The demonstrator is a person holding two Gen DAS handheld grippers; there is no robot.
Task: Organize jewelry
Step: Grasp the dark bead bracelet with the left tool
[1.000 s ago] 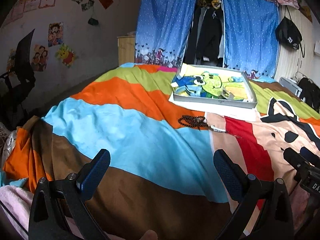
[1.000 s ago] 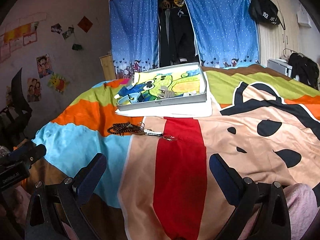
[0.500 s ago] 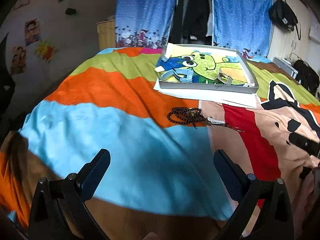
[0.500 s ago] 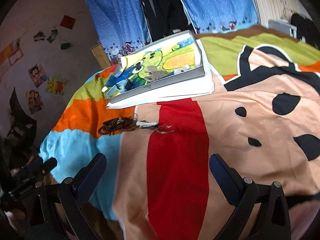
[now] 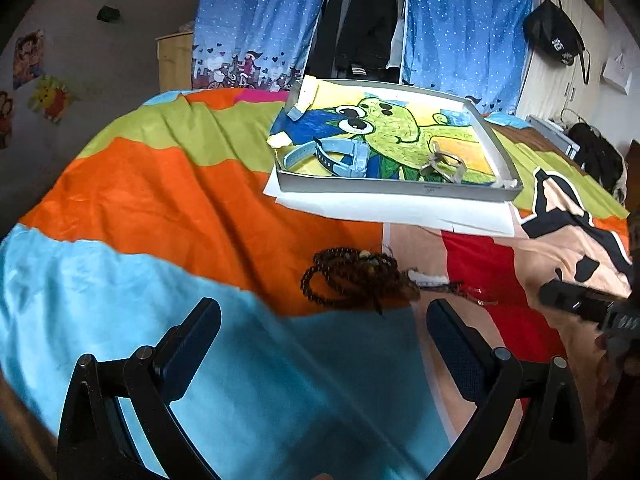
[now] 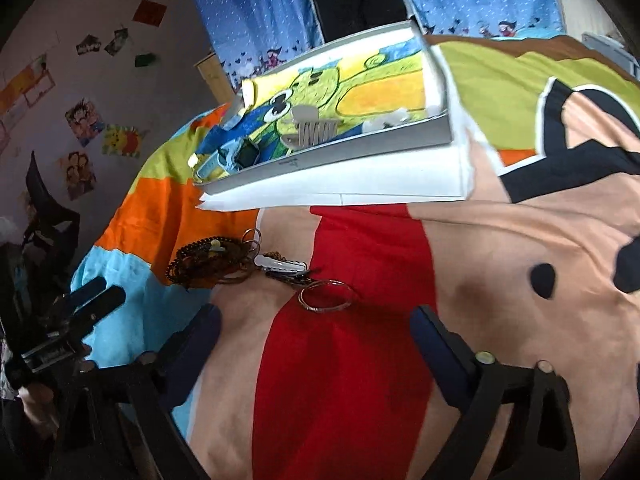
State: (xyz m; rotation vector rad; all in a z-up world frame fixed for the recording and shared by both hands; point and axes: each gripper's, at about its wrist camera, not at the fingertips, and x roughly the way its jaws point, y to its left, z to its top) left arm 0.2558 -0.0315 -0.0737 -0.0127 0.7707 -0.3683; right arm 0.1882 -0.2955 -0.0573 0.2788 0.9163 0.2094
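Observation:
A dark beaded necklace (image 5: 352, 278) lies on the bedspread just beyond my open, empty left gripper (image 5: 322, 334). It also shows in the right wrist view (image 6: 208, 260), beside a white hair clip (image 6: 280, 265) and thin metal bangles (image 6: 326, 296). My right gripper (image 6: 314, 330) is open and empty, just short of the bangles. A grey tray (image 5: 400, 190) with a cartoon lining holds a light blue watch (image 5: 336, 156) and a silver clip (image 5: 444, 162). The tray also shows in the right wrist view (image 6: 360, 152).
The tray stands on white paper (image 5: 400, 210) on a colourful bedspread (image 5: 160, 200). Blue curtains (image 5: 256, 20) and hanging clothes are behind the bed. A wooden cabinet (image 5: 174, 60) is at the far left. The right gripper's tip (image 5: 576, 304) shows in the left view.
Both grippers have moved forward over the bed toward the jewelry pile. The necklace, clip and bangles now lie much closer to the fingertips. Both stay open.

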